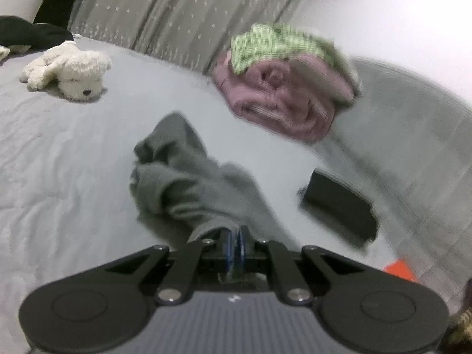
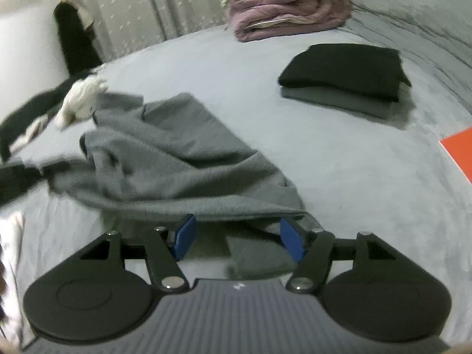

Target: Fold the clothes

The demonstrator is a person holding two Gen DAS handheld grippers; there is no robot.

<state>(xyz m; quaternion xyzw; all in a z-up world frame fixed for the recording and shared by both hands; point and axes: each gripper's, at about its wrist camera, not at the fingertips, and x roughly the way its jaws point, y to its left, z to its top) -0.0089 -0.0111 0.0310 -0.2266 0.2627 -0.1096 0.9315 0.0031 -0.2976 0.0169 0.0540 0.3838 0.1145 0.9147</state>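
Grey garment (image 2: 177, 159) (rumpled) pinched by left hand-held gripper (image 1: 235, 237); right hand-held gripper (image 2: 239, 239) released.

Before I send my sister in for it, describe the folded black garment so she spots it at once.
On the grey bed, look in front of the purple bundle near the curtain. The black garment lies there squarely folded on a folded grey one; the grey garment beside it is loose and crumpled.
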